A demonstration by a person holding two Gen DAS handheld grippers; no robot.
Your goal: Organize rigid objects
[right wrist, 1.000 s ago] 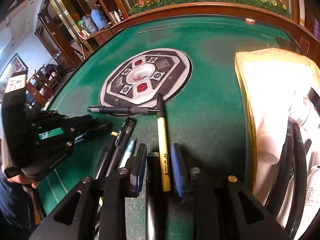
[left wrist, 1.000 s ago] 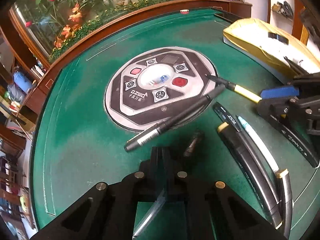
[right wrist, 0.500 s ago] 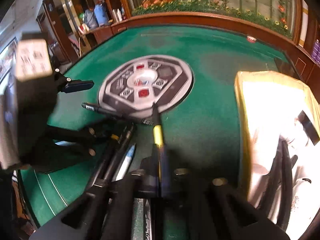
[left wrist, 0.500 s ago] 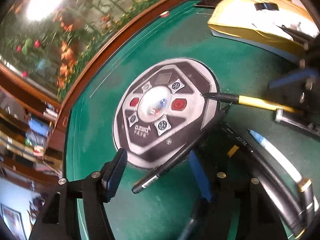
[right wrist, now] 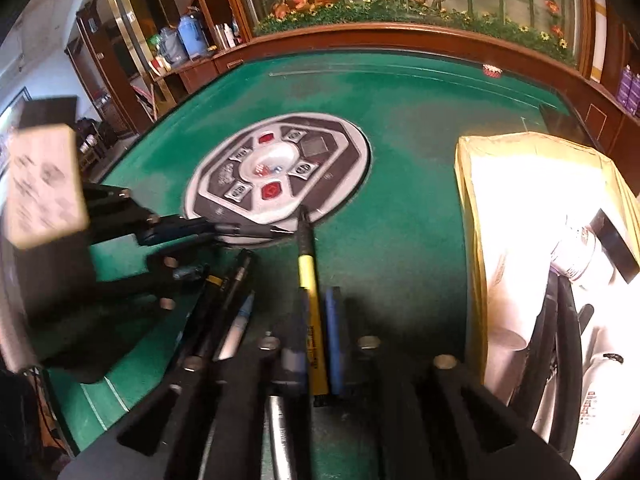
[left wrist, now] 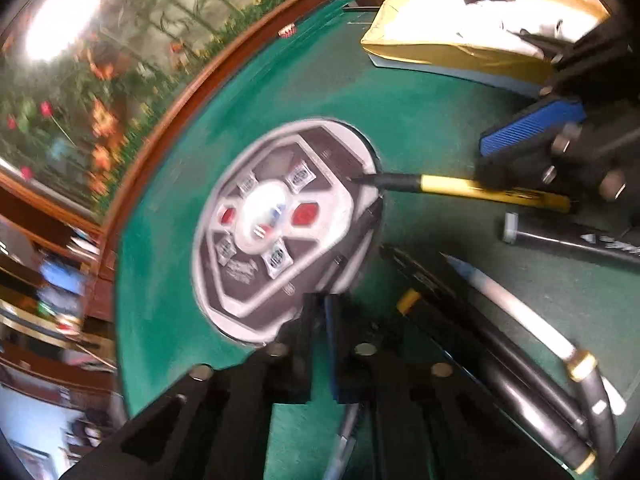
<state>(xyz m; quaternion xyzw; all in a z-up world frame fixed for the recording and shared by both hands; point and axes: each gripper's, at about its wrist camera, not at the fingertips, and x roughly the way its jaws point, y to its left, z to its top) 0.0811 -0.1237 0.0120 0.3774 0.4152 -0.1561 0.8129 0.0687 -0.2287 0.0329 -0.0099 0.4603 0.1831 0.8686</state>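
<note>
A yellow pen with a black tip (right wrist: 307,264) lies between the pads of my right gripper (right wrist: 316,300), which is shut on it; it also shows in the left wrist view (left wrist: 460,186). My left gripper (left wrist: 320,308) is shut on a long black marker (left wrist: 356,232) that lies across the edge of the round grey panel (left wrist: 276,240); the right wrist view shows that gripper (right wrist: 208,232) on the marker. Several dark pens (left wrist: 460,320) and a white pen with a blue tip (left wrist: 500,296) lie side by side on the green felt (right wrist: 400,208).
A yellow-edged open bag with white papers and dark items (right wrist: 540,240) lies at the right of the table. A wooden rim (right wrist: 400,38) borders the felt, with plants behind it. A grey-capped dark marker (left wrist: 560,240) lies near the right gripper.
My left gripper was shut, opened wide around the black marker, and has now closed on it. My right gripper closed on the yellow pen.
</note>
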